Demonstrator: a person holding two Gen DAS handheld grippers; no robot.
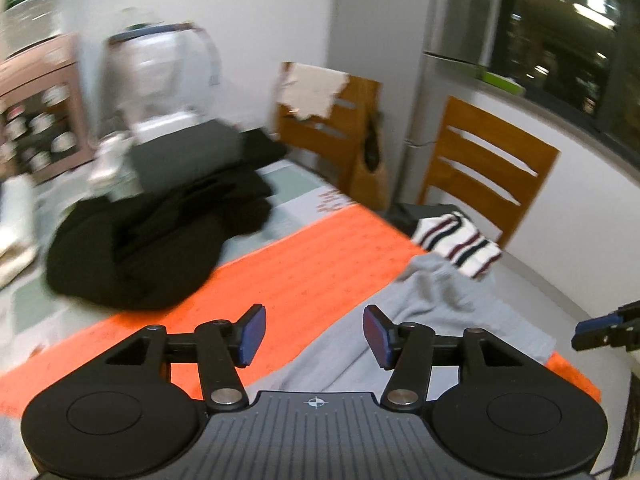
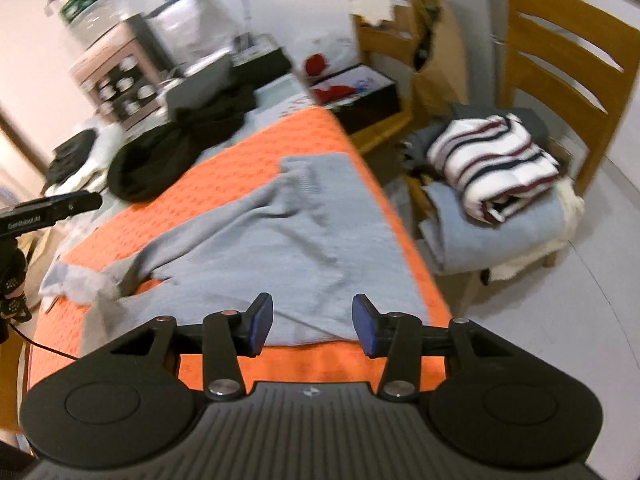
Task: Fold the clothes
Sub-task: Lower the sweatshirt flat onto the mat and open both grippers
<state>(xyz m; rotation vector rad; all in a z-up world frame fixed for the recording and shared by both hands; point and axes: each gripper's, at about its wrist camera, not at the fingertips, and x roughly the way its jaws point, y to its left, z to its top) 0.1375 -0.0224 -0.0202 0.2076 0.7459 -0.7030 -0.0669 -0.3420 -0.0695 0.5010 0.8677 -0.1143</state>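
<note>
**Inspector:** Nearest the lens, your left gripper (image 1: 315, 336) stood with its jaws spread wide and nothing between the blue pads (image 1: 255, 334). It hung above the orange mat (image 1: 304, 264), just at the edge of the grey sweater (image 1: 440, 312).

**Operator:** And my right one?

**Inspector:** Your right gripper (image 2: 313, 326) was likewise wide apart and empty, poised over the near hem of the grey sweater (image 2: 280, 236). You held no cloth in either tool.

**Operator:** How did the sweater lie?

**Inspector:** It was spread on the orange mat (image 2: 248, 152), rumpled, one sleeve (image 2: 80, 276) trailing toward your left side and bunched at its end. Its far part reached close to the mat's right edge.

**Operator:** What else did you record?

**Inspector:** A heap of black clothing (image 1: 152, 240) sat at the far left of the table, partly on the mat and well apart from the sweater. On a wooden chair (image 2: 568, 52) beside the table you had a folded striped garment (image 2: 496, 168) resting on a folded blue-grey piece (image 2: 492, 236). Your left gripper's tip (image 2: 52, 206) showed at the left border of the right view. Both views were motion-blurred toward the back, so I could not tell the items on the far shelf.
</note>
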